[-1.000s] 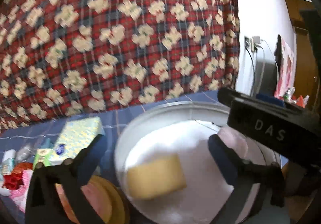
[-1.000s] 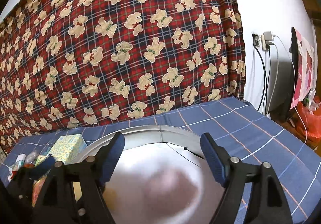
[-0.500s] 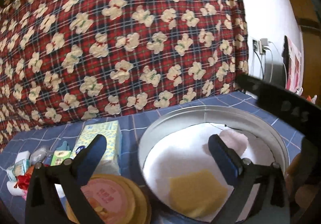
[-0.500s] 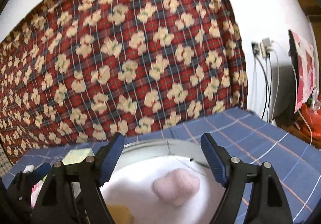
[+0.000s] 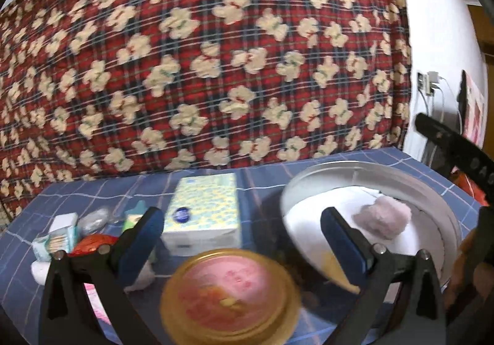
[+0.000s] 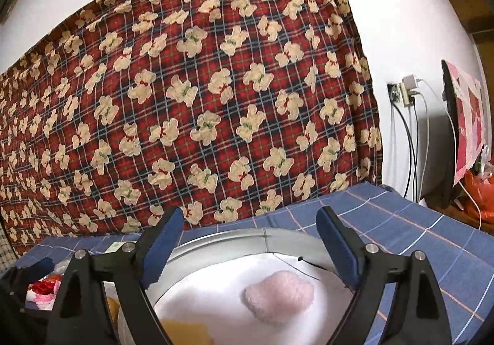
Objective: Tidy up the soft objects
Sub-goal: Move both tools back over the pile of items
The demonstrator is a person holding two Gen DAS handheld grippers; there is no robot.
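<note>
Pink puff lies in round tin beside yellow sponge; probably light, squashy, pinch across middle. Right gripper just been opening, nothing between; left gripper spread, empty.

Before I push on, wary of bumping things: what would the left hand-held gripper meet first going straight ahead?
Probably the tissue box, which lies ahead between the open fingers of the left hand-held gripper. The round pink-lidded tin sits nearer but lower; depth is unclear.

Right gripper jaws opened wider, empty, pink plush released into basin, left gripper swung toward tin.
</note>
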